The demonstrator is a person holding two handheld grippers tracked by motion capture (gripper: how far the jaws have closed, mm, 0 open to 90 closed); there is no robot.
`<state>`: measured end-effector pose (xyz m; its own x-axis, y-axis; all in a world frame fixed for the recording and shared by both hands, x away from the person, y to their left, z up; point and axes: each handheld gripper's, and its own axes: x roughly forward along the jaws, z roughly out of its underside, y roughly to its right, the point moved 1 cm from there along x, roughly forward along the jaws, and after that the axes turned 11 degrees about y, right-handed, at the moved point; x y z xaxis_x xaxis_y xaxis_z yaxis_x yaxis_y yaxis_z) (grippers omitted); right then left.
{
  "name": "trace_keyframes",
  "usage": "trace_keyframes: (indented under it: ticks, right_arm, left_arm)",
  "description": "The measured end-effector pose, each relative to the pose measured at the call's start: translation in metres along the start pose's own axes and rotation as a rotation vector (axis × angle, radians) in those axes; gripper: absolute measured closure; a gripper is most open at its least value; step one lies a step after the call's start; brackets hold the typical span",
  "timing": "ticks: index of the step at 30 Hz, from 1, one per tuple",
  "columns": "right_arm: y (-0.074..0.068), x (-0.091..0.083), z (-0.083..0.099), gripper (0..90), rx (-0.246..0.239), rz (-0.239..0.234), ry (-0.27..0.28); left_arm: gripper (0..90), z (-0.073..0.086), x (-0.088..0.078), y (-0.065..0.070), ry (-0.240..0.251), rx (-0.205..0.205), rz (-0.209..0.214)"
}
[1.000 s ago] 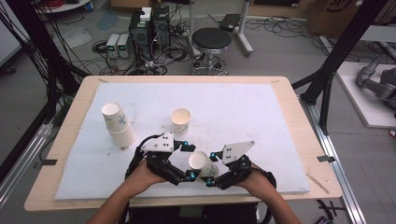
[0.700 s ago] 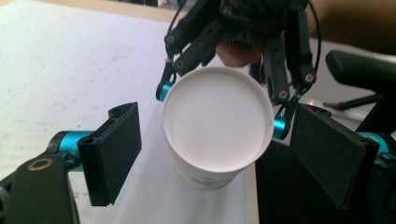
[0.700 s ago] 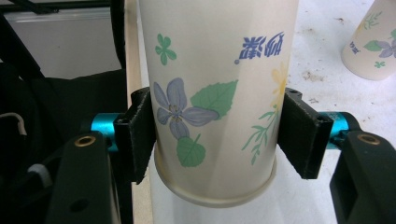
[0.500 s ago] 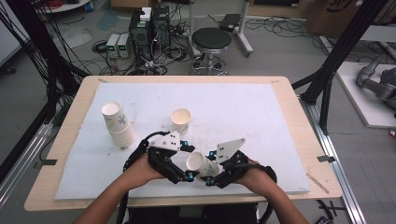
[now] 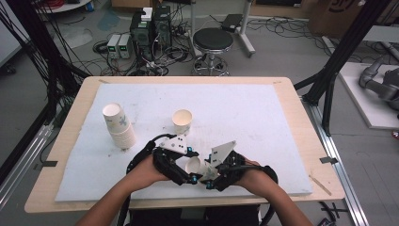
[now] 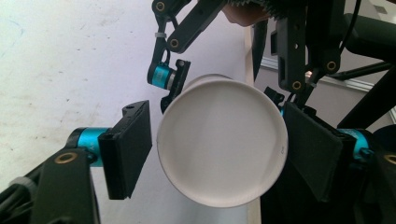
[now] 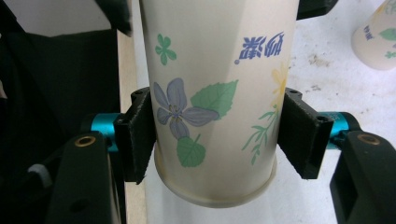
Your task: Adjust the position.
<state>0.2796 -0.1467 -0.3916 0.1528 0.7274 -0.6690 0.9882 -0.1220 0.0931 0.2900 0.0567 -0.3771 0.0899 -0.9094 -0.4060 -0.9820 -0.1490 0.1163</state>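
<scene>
A flower-printed paper cup (image 5: 194, 165) is held level above the table's front edge, between my two grippers. My right gripper (image 5: 207, 171) is shut on it near its base; in the right gripper view both pads press the printed wall (image 7: 215, 135). The cup's open mouth (image 6: 222, 147) faces my left gripper (image 6: 219, 154), whose jaws have just been closing around the rim. The right-hand pad (image 6: 313, 156) touches the rim, while a sliver of gap remains at the left-hand pad (image 6: 130, 149). In the high view the left gripper (image 5: 189, 165) meets the cup from the left.
A leaning stack of paper cups (image 5: 120, 127) sits at the left of the white mat (image 5: 263, 122). A single upright cup (image 5: 182, 121) stands just behind the grippers. Cables trail from both grippers toward the table's front edge.
The left gripper's jaws have closed in from wide open to the cup's rim. Both hands have stayed in about the same place, and the right grip is unchanged.
</scene>
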Motion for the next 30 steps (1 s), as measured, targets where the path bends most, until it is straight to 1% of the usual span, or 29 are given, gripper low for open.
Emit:
trace_keyframes:
  ticks: [3,4,5,7,10,12,13,14,15,16,17,18,20,21,23,24,25,28,30]
  right_arm:
    - [-0.001,0.001,0.0,35.0,-0.016,0.015,-0.01]
    - [-0.002,0.001,0.0,35.0,-0.011,0.009,-0.013]
    - [-0.002,0.001,0.0,35.0,-0.017,0.008,-0.015]
    - [-0.002,0.001,0.0,35.0,-0.02,0.012,-0.022]
    - [-0.002,0.002,0.0,34.6,-0.023,0.006,-0.032]
    - [-0.002,0.002,0.001,31.6,-0.016,0.0,-0.031]
    - [-0.001,0.002,0.002,30.0,-0.019,0.002,-0.016]
    - [-0.001,0.001,0.003,27.5,-0.008,0.009,0.0]
    - [0.0,-0.001,0.004,23.1,0.007,0.015,0.022]
    - [0.001,-0.003,0.006,20.3,0.035,0.026,0.056]
    - [0.002,-0.006,0.007,20.3,0.049,0.032,0.082]
    - [0.002,-0.008,0.008,20.3,0.063,0.035,0.1]
    - [0.004,-0.016,0.011,20.3,0.095,0.051,0.17]
    - [0.004,-0.019,0.012,20.3,0.101,0.061,0.195]
    - [0.005,-0.027,0.014,20.3,0.125,0.088,0.258]
    - [0.005,-0.031,0.015,20.3,0.139,0.098,0.297]
    - [0.005,-0.034,0.016,20.3,0.156,0.105,0.324]
    - [0.006,-0.039,0.019,20.3,0.183,0.106,0.376]
    - [0.005,-0.041,0.021,20.3,0.197,0.115,0.39]
  left_arm:
    - [29.7,0.0,0.002,0.0,-0.006,0.001,0.009]
    - [31.9,0.001,0.002,-0.001,-0.011,0.007,0.014]
    - [33.9,0.001,0.002,-0.001,-0.015,0.006,0.015]
    - [34.7,0.001,0.003,-0.001,-0.02,0.005,0.016]
    - [35.7,0.002,0.004,0.0,-0.031,-0.001,0.02]
    - [36.3,0.002,0.003,0.0,-0.027,0.006,0.02]
    - [36.4,0.002,0.002,0.0,-0.023,0.012,0.018]
    - [36.5,0.002,0.001,0.0,-0.006,0.001,0.016]
    - [36.6,0.003,-0.001,-0.001,0.019,-0.004,0.015]
    - [36.7,0.003,-0.004,-0.001,0.036,-0.008,0.011]
    - [36.8,0.004,-0.006,-0.001,0.051,-0.011,0.008]
    - [36.8,0.005,-0.008,-0.002,0.079,-0.021,0.007]
    - [36.8,0.008,-0.012,-0.003,0.119,-0.037,0.007]
    - [36.8,0.01,-0.013,-0.003,0.146,-0.044,0.005]
    - [36.7,0.014,-0.018,-0.006,0.199,-0.068,0.015]
    - [36.7,0.016,-0.02,-0.006,0.216,-0.075,0.008]
    - [36.7,0.017,-0.021,-0.007,0.229,-0.081,0.005]
    - [36.7,0.021,-0.024,-0.007,0.263,-0.091,0.001]
    - [36.7,0.024,-0.026,-0.007,0.277,-0.091,-0.011]
